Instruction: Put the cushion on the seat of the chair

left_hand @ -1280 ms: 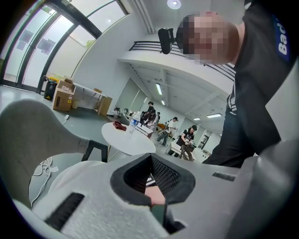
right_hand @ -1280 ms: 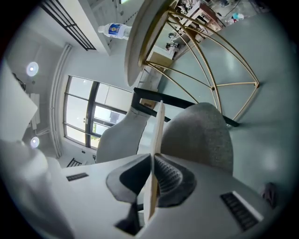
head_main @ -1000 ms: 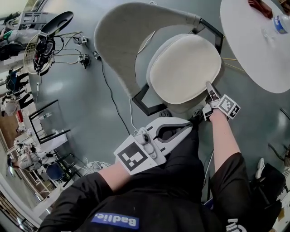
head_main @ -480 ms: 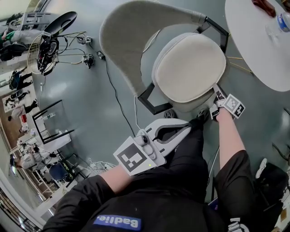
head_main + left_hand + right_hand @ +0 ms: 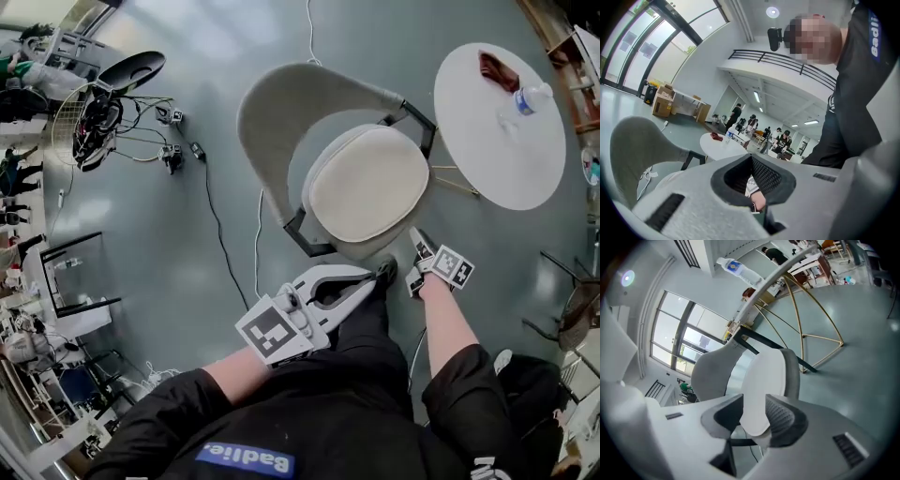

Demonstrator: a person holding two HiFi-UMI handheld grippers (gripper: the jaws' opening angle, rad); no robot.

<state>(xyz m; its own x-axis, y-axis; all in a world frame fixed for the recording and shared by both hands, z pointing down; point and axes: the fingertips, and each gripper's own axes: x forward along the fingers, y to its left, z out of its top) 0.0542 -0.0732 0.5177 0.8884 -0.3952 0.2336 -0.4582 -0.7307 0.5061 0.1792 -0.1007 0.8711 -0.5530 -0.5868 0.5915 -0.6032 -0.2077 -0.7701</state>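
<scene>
The cream cushion [image 5: 368, 184] lies flat on the seat of the grey shell chair [image 5: 281, 112]. My right gripper [image 5: 415, 262] hangs just off the seat's front right corner, clear of the cushion. Its jaws are opening and nothing is between the pads. In the right gripper view the cushion [image 5: 764, 376] shows farther off, beyond the parted right gripper [image 5: 753, 404]. My left gripper [image 5: 373, 274] hovers in front of the chair over the person's leg, tips together and empty. The left gripper [image 5: 751, 159] frames only a hand behind it, with the chair back [image 5: 637, 145] at left.
A round white table [image 5: 487, 122] on gold wire legs [image 5: 806, 315] stands right of the chair, bearing a water bottle [image 5: 525, 98] and a red object [image 5: 494, 67]. Cables and gear [image 5: 94, 112] litter the floor at left, with a black cable [image 5: 220, 206] running toward the chair. People stand far off.
Both grippers have risen and drawn back from the chair. The right gripper left the cushion's front right edge and its jaws spread. The cushion stays on the seat.
</scene>
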